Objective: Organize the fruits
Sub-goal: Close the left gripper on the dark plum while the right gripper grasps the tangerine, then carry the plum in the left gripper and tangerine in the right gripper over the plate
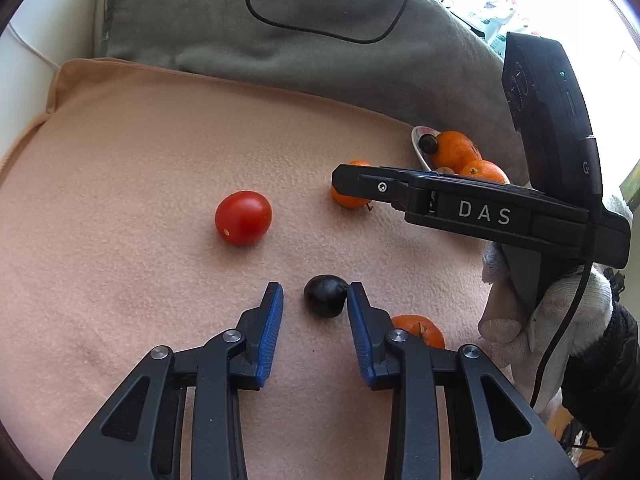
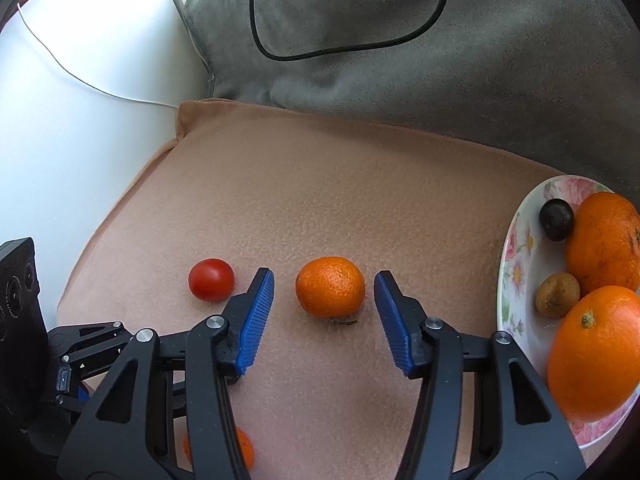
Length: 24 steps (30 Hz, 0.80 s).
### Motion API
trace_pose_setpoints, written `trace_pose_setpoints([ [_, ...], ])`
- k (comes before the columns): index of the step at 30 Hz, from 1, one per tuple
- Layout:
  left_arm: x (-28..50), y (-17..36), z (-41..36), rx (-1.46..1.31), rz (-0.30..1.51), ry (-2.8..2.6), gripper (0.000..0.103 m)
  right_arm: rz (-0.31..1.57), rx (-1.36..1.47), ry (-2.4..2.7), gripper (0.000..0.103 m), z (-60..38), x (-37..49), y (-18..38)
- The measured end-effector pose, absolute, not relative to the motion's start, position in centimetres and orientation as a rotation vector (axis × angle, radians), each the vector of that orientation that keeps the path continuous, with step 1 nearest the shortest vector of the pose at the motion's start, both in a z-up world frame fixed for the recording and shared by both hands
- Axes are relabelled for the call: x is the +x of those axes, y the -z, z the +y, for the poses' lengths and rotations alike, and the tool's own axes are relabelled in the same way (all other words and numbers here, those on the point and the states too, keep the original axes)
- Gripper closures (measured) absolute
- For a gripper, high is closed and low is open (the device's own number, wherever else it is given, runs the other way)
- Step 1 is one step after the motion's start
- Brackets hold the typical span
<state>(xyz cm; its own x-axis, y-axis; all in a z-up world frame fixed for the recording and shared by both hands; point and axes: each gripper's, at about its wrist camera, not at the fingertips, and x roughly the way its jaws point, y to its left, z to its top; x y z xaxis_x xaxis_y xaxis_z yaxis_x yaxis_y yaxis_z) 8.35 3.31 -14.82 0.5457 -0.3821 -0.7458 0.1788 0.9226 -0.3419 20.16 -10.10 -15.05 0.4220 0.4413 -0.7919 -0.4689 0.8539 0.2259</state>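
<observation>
Blue ribbed pads frame our two targets on a peach fleece cloth (image 2: 320,184). Our left gripper (image 1: 315,294) stands released, its jaws spread around a small dark fruit (image 1: 325,295); the right-hand pad looks to be touching or nearly touching its skin, the left-hand pad apart from it. Our right gripper (image 2: 324,286) is likewise unclenched, with a small mandarin (image 2: 330,287) between its pads and clear of both.

We judge both fruits light. The dark one looks smooth and glossy, so it may slip or roll on the soft cloth; we would take it across its widest part with gentle pressure, since it may bruise. The mandarin's pebbled rind should grip better, and its middle is the natural hold; a dry stem bit lies just beside it.

Farther out, a red tomato (image 1: 243,218) rests well apart to the left, and a flowered plate (image 2: 516,280) at the right already holds two large oranges, a dark fruit and a brownish one. Another mandarin (image 1: 420,330) sits half hidden behind our left gripper's finger. The plate is cut off by the frame edge, and we cannot tell what the dark fruits are.
</observation>
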Motion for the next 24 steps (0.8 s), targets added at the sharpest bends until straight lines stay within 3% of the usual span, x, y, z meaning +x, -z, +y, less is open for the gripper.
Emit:
trace_pose_setpoints([
  [7, 8.6, 15.0, 2.8, -0.228, 0.942, 0.354, 0.079, 0.992, -0.040, -0.568, 0.063, -9.7, 20.5, 15.9],
  [24, 8.2, 14.2, 2.8, -0.235, 0.928, 0.344, 0.083, 0.935, -0.009, -0.580, 0.064, -11.7, 19.0, 14.5],
])
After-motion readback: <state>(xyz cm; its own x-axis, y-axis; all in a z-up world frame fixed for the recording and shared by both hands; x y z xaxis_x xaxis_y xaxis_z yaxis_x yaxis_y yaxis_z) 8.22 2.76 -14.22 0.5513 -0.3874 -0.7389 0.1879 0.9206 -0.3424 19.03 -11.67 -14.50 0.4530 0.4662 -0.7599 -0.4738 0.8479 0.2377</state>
